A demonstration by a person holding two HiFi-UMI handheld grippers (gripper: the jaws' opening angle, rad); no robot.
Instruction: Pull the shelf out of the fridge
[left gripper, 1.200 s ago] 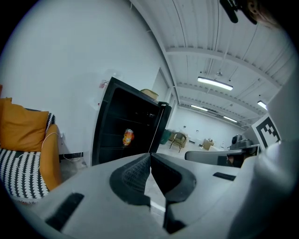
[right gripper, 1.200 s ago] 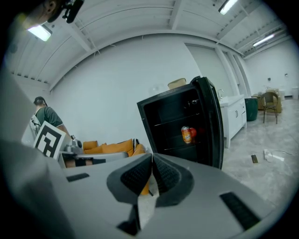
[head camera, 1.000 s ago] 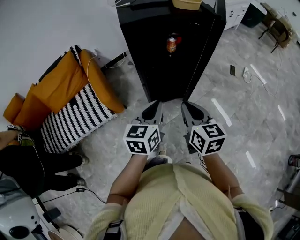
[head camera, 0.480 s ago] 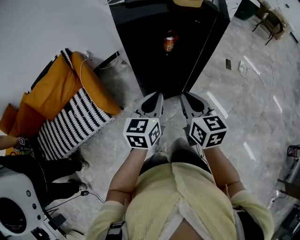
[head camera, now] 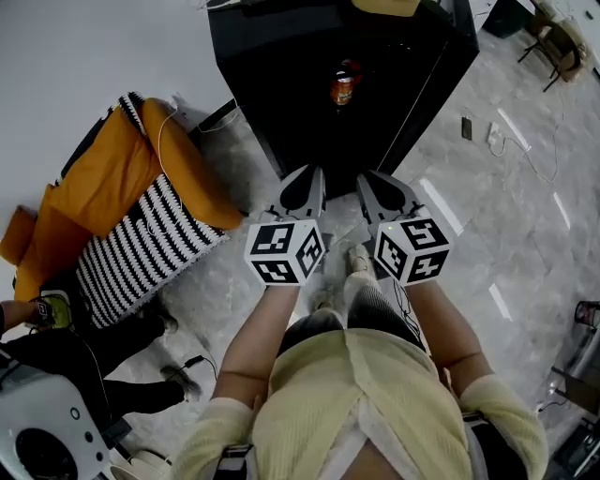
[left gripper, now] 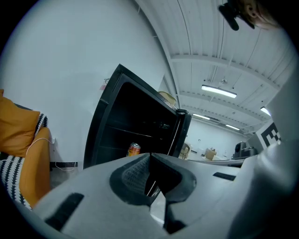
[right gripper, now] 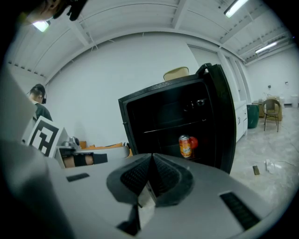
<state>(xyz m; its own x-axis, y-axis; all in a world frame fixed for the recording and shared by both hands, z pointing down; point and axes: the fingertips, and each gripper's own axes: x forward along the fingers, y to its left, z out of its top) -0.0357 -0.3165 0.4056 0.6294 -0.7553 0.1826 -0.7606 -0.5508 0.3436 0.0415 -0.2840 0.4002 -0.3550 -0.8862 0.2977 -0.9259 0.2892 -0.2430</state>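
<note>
The black fridge (head camera: 309,66) stands open ahead of me, its door (head camera: 441,75) swung to the right. Inside, an orange can (head camera: 342,89) rests on a lower shelf (right gripper: 196,158), and a thin wire shelf (right gripper: 173,125) runs above it; that upper shelf (left gripper: 126,132) also shows in the left gripper view. My left gripper (head camera: 316,173) and right gripper (head camera: 362,178) are held side by side over the floor, short of the fridge's front, both pointing at it. The left gripper (left gripper: 149,155) has its pads together with nothing between them. So does the right gripper (right gripper: 152,156).
An orange and black-and-white striped seat (head camera: 141,216) sits by the wall to the left of the fridge. A seated person (head camera: 56,328) is at the lower left. A phone (head camera: 466,128) and a power strip (head camera: 494,143) lie on the floor to the right. A tan object (head camera: 384,6) tops the fridge.
Both grippers have moved forward toward the fridge, which now looms larger. A leg has stepped forward beneath them. Both stay shut.
</note>
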